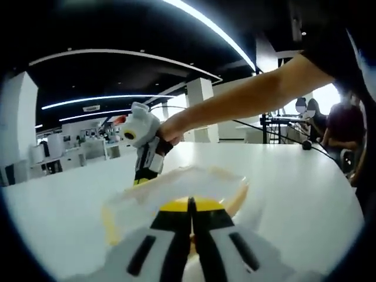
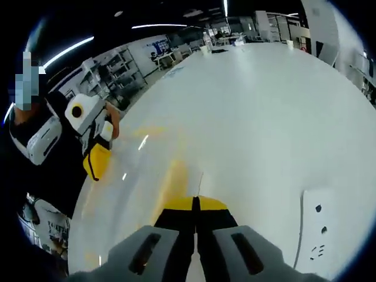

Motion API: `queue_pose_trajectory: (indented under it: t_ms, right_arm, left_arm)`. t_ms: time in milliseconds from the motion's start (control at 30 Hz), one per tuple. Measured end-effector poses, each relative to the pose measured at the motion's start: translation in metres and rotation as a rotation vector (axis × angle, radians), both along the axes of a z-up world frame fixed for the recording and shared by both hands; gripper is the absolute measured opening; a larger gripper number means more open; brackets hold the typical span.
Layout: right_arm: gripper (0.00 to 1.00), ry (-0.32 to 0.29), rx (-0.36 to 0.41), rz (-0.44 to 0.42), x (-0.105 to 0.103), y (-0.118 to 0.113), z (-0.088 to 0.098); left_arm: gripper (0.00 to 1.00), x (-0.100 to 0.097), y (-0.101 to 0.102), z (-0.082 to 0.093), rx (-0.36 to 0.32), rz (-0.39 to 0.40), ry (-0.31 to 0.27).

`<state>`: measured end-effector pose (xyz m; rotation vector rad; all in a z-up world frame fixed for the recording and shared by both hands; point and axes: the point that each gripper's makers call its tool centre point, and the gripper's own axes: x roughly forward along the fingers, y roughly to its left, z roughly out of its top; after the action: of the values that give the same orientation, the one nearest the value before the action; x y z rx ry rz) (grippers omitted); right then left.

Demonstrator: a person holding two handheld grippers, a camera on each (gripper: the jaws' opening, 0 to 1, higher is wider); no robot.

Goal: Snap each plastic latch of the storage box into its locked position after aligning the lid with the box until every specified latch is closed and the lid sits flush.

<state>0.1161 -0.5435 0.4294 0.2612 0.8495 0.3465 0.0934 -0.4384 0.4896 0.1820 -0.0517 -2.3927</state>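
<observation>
On the white table [image 1: 305, 194] sits the clear box [image 1: 176, 194] with yellow trim; both grippers, left [image 1: 191, 205] and right [image 2: 196, 202], press it with jaws closed together, gripping nothing.

A broad white table [image 1: 305, 194] carries everything, its glossy top running off toward 12 o'clock in the right gripper view. Directly on it sits a clear plastic storage box [image 1: 176, 197] with yellow trim, low and central in the left gripper view, blurred toward 9 o'clock in the right gripper view. A flat white plate with small dark holes [image 2: 320, 229] lies at 4 o'clock there.
</observation>
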Motion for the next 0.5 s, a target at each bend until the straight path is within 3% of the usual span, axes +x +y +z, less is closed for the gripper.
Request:
queue_pose_trajectory:
  t_ms: [167, 500]
  right_arm:
    - [0.0, 0.025, 0.016, -0.003, 0.0005, -0.0007, -0.0008]
    - [0.0, 0.041, 0.008, -0.015, 0.0006, -0.0028, -0.0002]
  left_arm:
    - [0.0, -0.0002, -0.0009, -0.0009, 0.032, -0.001, -0.006]
    - [0.0, -0.0025, -0.0008, -0.0012, 0.028, -0.013, 0.001]
